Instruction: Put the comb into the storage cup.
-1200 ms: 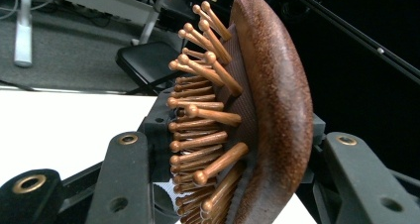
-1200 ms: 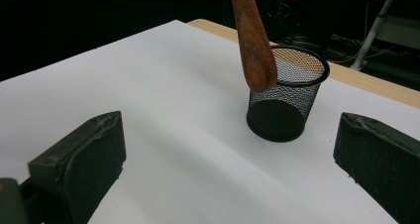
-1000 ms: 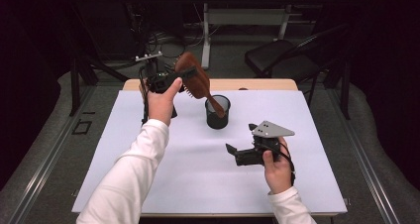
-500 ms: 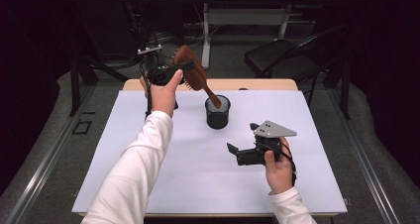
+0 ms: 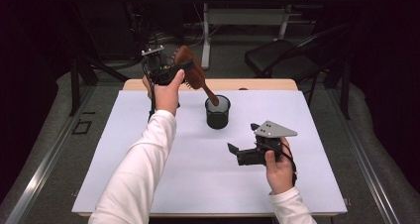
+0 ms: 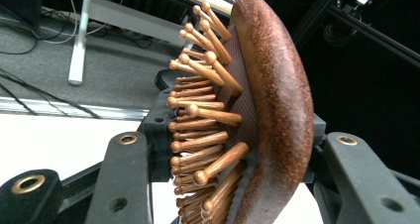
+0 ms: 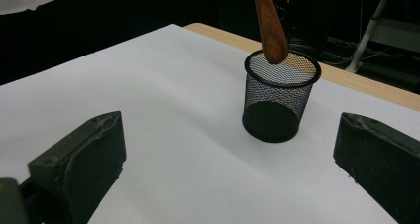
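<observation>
A brown wooden hairbrush (image 5: 194, 74) with ball-tipped pins (image 6: 198, 130) is held in the air above the table's far side, with my left gripper (image 5: 181, 69) shut on its oval head (image 6: 277, 100). Its handle (image 7: 269, 21) slants down to the right. The tip of the handle is at the mouth of a black mesh cup (image 5: 218, 113), which stands upright on the white tabletop (image 7: 280, 97). My right gripper (image 5: 242, 138) rests low over the table to the right of the cup. It points at the cup with its jaws (image 7: 228, 159) wide open and nothing between them.
The white table surface (image 5: 198, 179) has a wooden strip (image 5: 262, 84) along its far edge. Beyond the table stand a dark chair (image 5: 287, 60), desk legs and cables on the floor. A metal rail (image 5: 44, 159) runs along the left side.
The left hand has lifted the brush a little and drawn it toward the far left, so the handle tip now sits higher at the cup's mouth. The right gripper has not moved.
</observation>
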Available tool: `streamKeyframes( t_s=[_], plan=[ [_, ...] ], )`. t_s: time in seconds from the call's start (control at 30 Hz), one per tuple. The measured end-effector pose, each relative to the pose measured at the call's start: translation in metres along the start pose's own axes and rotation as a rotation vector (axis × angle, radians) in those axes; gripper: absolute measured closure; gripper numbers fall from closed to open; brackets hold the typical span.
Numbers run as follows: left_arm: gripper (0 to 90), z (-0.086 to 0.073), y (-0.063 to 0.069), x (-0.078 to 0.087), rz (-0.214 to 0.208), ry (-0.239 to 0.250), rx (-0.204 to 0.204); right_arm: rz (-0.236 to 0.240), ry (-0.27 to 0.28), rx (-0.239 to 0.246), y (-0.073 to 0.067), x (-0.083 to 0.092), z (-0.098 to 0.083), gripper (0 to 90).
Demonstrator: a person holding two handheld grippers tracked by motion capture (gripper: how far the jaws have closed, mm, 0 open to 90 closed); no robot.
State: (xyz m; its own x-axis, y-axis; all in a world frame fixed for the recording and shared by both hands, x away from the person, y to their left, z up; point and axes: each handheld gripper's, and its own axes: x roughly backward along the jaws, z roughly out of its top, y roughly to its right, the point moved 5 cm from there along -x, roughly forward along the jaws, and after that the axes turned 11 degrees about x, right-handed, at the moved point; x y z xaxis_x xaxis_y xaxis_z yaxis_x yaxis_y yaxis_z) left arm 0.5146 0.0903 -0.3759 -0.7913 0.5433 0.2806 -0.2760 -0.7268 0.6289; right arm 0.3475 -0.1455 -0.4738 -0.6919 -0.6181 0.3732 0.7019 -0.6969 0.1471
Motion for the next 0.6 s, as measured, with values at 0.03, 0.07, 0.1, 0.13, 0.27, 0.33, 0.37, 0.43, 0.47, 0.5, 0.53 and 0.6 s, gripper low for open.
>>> streamKeyframes(
  t_s=[0.03, 0.07, 0.1, 0.13, 0.27, 0.33, 0.37, 0.43, 0.47, 0.5, 0.53, 0.6],
  plan=[
    [50.6, -0.001, -0.001, -0.001, 0.003, 0.000, -0.001, -0.001, 0.000, -0.001, 0.000, 0.000, 0.000, 0.0],
    [50.6, -0.001, -0.001, -0.002, 0.006, 0.002, 0.004, -0.001, 0.001, 0.000, 0.000, 0.000, 0.000, 0.0],
    [50.6, -0.002, -0.001, -0.003, 0.007, 0.003, 0.000, -0.002, 0.001, 0.002, 0.000, 0.001, 0.000, 0.0],
    [50.6, -0.002, -0.002, -0.004, 0.007, 0.003, 0.003, -0.003, 0.001, 0.002, 0.000, 0.001, 0.000, 0.0],
    [50.6, -0.006, -0.003, -0.009, 0.017, 0.002, 0.001, -0.004, 0.001, 0.002, 0.000, 0.002, -0.001, 0.0],
    [50.6, -0.007, -0.003, -0.011, 0.017, 0.003, 0.003, -0.007, 0.000, 0.003, 0.001, 0.003, -0.001, 0.0],
    [50.6, -0.008, -0.003, -0.013, 0.016, 0.003, 0.006, -0.007, 0.000, 0.001, 0.001, 0.003, -0.001, 0.0],
    [50.6, -0.010, -0.002, -0.015, 0.019, -0.001, 0.003, -0.010, 0.000, 0.001, 0.001, 0.004, -0.002, 0.0],
    [50.6, -0.011, -0.002, -0.016, 0.019, -0.002, 0.002, -0.011, -0.001, 0.001, 0.001, 0.004, -0.002, 0.0],
    [50.5, -0.012, -0.002, -0.017, 0.020, -0.004, 0.001, -0.012, 0.000, -0.001, 0.001, 0.005, -0.002, 0.0],
    [50.6, -0.013, -0.002, -0.018, 0.020, -0.006, -0.002, -0.013, 0.001, -0.002, 0.001, 0.005, -0.002, 0.0],
    [50.6, -0.016, -0.002, -0.020, 0.022, -0.013, -0.005, -0.015, 0.001, -0.003, 0.002, 0.006, -0.002, 0.0]
  ],
)
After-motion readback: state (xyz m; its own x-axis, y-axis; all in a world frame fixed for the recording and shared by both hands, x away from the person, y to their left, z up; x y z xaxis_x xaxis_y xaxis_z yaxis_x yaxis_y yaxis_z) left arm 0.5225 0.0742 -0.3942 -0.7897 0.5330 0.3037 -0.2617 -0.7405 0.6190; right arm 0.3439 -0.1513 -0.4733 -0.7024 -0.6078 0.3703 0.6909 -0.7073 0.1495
